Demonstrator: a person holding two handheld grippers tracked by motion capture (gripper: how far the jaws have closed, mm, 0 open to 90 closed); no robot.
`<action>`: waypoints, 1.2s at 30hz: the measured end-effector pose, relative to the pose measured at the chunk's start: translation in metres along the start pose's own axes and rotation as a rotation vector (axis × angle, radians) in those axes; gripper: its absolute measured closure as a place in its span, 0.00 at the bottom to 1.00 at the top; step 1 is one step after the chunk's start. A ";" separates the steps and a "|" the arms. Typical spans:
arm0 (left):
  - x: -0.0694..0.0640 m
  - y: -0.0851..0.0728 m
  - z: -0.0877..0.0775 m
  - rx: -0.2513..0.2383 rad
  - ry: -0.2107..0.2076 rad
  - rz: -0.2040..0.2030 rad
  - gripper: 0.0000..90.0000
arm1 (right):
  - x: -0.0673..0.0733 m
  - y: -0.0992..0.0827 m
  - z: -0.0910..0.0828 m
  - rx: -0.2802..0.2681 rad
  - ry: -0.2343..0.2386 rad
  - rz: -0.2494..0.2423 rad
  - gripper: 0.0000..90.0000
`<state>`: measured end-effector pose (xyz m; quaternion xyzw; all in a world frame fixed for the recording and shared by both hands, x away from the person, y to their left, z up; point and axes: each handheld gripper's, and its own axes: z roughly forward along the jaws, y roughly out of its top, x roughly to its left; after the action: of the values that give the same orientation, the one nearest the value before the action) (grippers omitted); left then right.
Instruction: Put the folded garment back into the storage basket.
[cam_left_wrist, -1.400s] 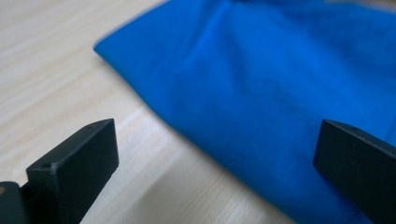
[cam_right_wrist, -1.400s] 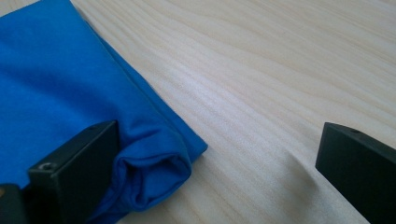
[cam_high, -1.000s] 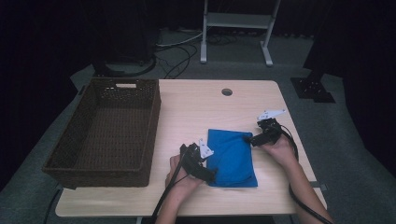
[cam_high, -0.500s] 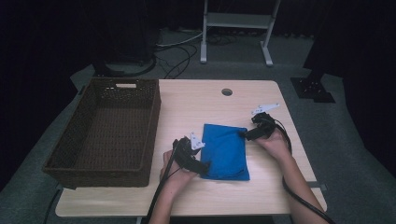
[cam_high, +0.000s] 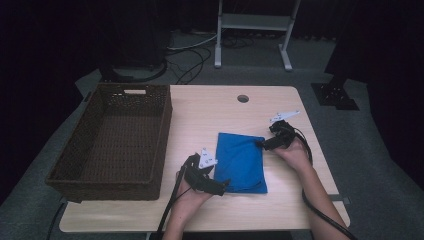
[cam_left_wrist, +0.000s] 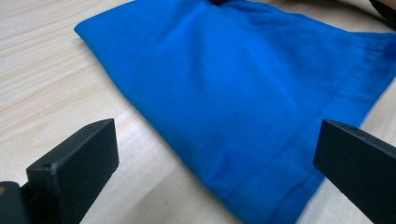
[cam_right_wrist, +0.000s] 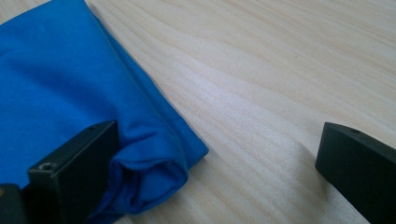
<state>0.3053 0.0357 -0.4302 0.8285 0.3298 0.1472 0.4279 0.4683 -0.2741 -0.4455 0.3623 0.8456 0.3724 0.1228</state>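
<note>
High view: a folded blue cloth (cam_high: 241, 162) is seen flat on the table (cam_high: 210, 115), right of the basket (cam_high: 117, 137) and well apart from it.
Left gripper (cam_high: 220, 184): held at the cloth's near left corner — in the left gripper view the jaws stand wide apart, one on bare wood, the other past the hemmed edge, with the cloth (cam_left_wrist: 243, 93) between them and nothing clamped.
Right gripper (cam_high: 261, 144): held at the far right corner; in the right gripper view the jaws are also wide apart, the left jaw touching a rolled fold of the cloth (cam_right_wrist: 60, 93), the other over bare wood (cam_right_wrist: 280, 70).
Done so far: the cloth is judged to be already folded into a compact rectangle, its edges fairly even.
Left to do: the basket is seen empty, so a transfer into it may be what remains — that is only a judgement; a last fold or some smoothing cannot be ruled out.
Change from one second ago: the cloth has been drawn in narrower and now lies a little more upright in the high view; both grippers have been kept at opposite corners, the left one moved slightly forward, the right one slightly inward.
Change from half a second ago: very little is seen to differ.
</note>
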 end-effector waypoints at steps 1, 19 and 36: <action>-0.002 -0.001 -0.001 -0.003 0.002 0.001 0.00 | 0.000 0.000 0.000 0.000 0.000 0.000 0.00; -0.019 -0.016 0.002 0.065 -0.010 0.044 0.00 | 0.000 -0.001 0.000 -0.003 -0.002 0.003 0.00; -0.021 -0.015 0.007 0.132 0.002 0.068 0.05 | 0.000 -0.001 -0.001 -0.005 -0.002 0.006 0.00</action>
<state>0.2867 0.0240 -0.4457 0.8655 0.3109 0.1404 0.3667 0.4671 -0.2748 -0.4459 0.3651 0.8433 0.3746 0.1235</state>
